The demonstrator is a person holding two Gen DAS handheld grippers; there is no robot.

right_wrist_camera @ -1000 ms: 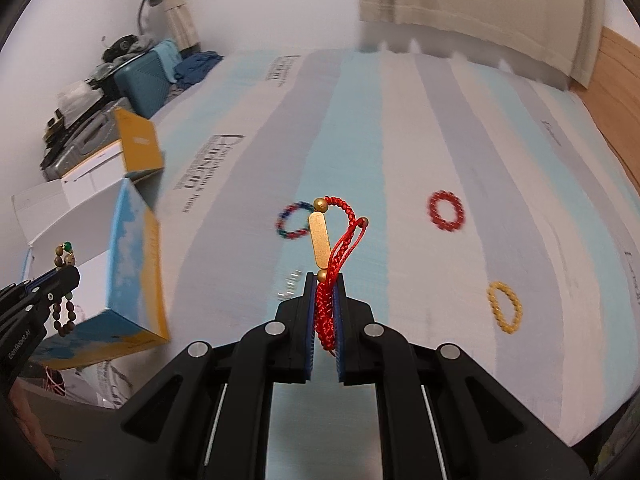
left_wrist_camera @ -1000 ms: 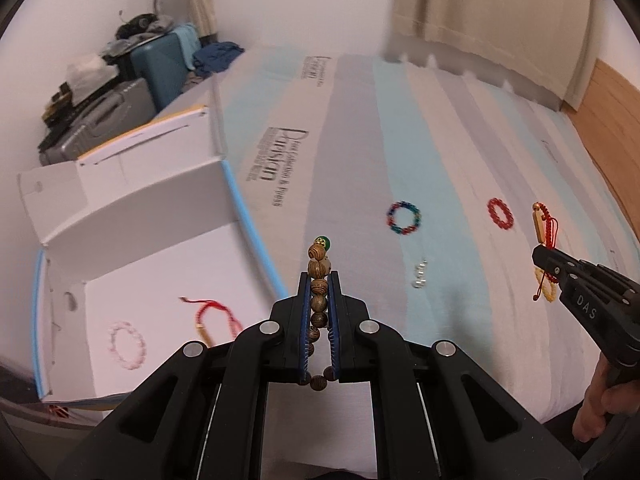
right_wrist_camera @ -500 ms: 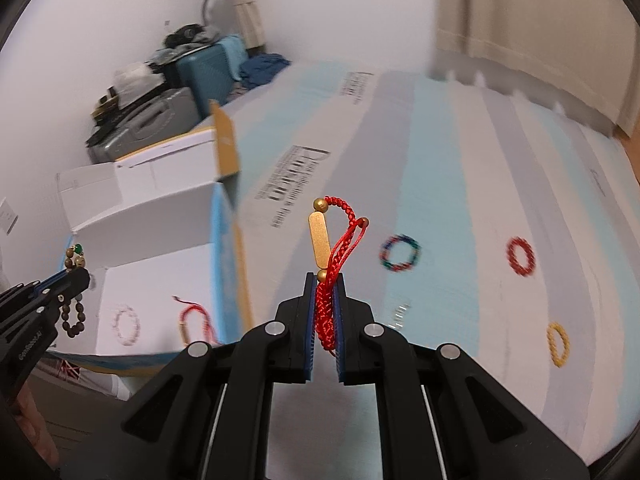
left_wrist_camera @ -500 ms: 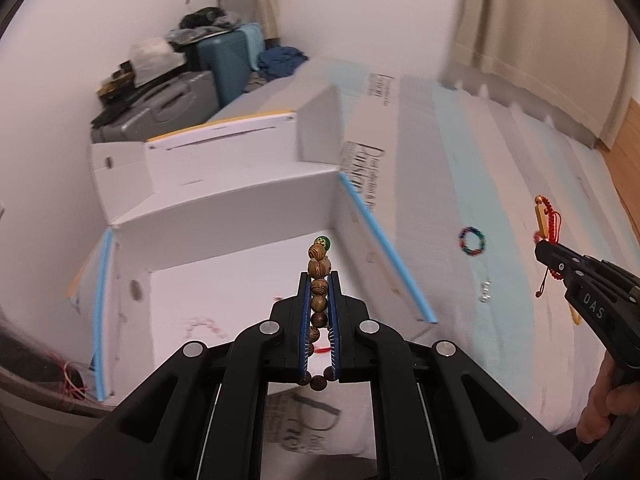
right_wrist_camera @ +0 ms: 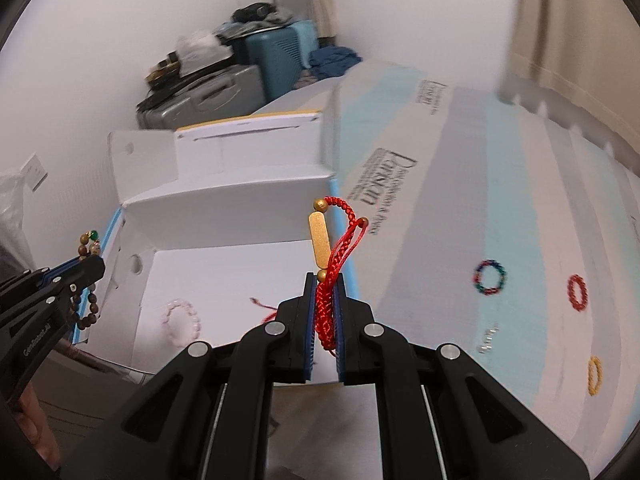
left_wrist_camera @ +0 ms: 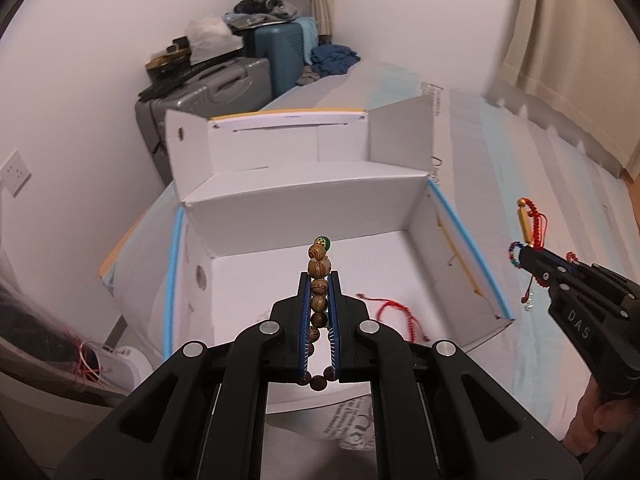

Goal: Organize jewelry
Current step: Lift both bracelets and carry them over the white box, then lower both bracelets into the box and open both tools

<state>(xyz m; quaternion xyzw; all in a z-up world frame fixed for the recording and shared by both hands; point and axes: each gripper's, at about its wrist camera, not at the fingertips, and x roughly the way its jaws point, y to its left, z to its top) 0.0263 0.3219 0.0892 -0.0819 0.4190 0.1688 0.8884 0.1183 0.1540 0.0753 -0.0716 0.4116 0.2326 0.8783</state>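
My left gripper [left_wrist_camera: 319, 276] is shut on a wooden bead bracelet [left_wrist_camera: 318, 280] with a green bead on top, held above the open white box [left_wrist_camera: 296, 196]. My right gripper [right_wrist_camera: 325, 278] is shut on a red cord bracelet [right_wrist_camera: 332, 256] with a gold bar, held over the box's right wall; it also shows in the left wrist view [left_wrist_camera: 528, 256]. A red cord bracelet [left_wrist_camera: 394, 312] and a pink bead bracelet [right_wrist_camera: 182, 320] lie on the box floor. On the striped bed lie a multicolour bracelet [right_wrist_camera: 489, 277], a red one [right_wrist_camera: 577, 293], a yellow one [right_wrist_camera: 595, 376] and a small pearl piece [right_wrist_camera: 489, 338].
The box stands at the bed's left edge with its flaps up. Suitcases [left_wrist_camera: 224, 84] and clothes are stacked in the far corner by the wall. A curtain [left_wrist_camera: 572, 40] hangs at the right. A wall socket [left_wrist_camera: 14, 172] is on the left.
Both grippers have swung left from over the bed to the box, each still holding its bracelet. The box now fills the middle of both views.
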